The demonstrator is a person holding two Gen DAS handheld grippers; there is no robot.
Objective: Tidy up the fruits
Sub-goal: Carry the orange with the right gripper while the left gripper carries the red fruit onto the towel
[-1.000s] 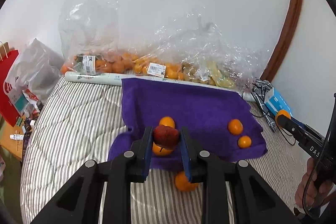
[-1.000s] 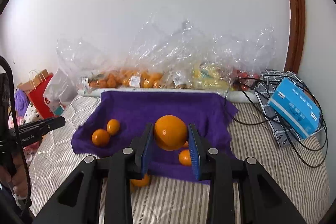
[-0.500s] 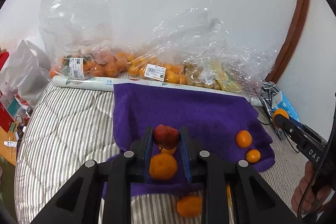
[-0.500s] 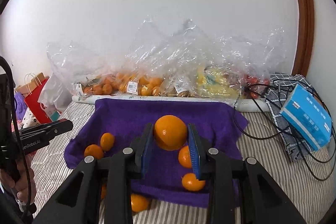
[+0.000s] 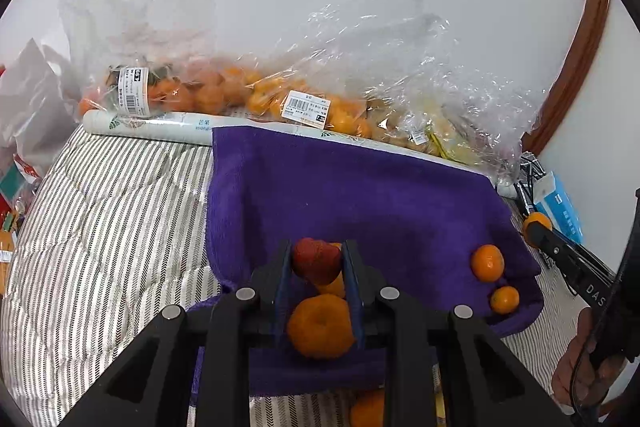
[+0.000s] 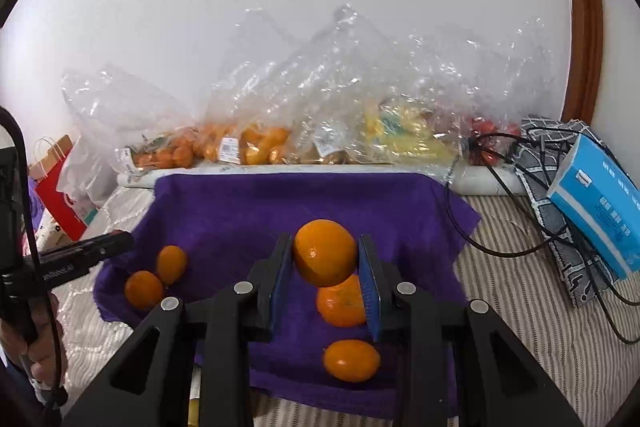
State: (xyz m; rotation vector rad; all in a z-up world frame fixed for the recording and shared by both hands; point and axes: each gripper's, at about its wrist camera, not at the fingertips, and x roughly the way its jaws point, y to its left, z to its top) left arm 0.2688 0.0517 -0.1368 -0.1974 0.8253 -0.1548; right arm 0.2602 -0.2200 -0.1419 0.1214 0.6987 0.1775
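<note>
Fruit is partly sorted. Loose oranges already lie on the purple towel (image 6: 360, 203) spread on the striped bed (image 5: 100, 211): two (image 6: 156, 279) near the towel's left edge and two (image 6: 346, 327) at its near edge, under the right gripper. Two pieces are in the air. The left gripper (image 5: 316, 263) has its fingers (image 5: 280, 267) shut tight on a strawberry (image 5: 316, 259) above the near edge of the towel. The right gripper (image 6: 326, 259) has its fingers closed on an orange (image 6: 326, 257) over the towel's middle. Both must yet be set down. One more orange (image 5: 368, 407) lies off the towel on the bed's near side, and most of the fruit sits in plastic bags (image 6: 300, 115) along the bed's far edge by the wall, so I judge the work early.

Against a second ago, both grippers have come lower and further in over the towel, which now fills more of each view. Their grips are unchanged. The oranges below look nearer and larger.
</note>
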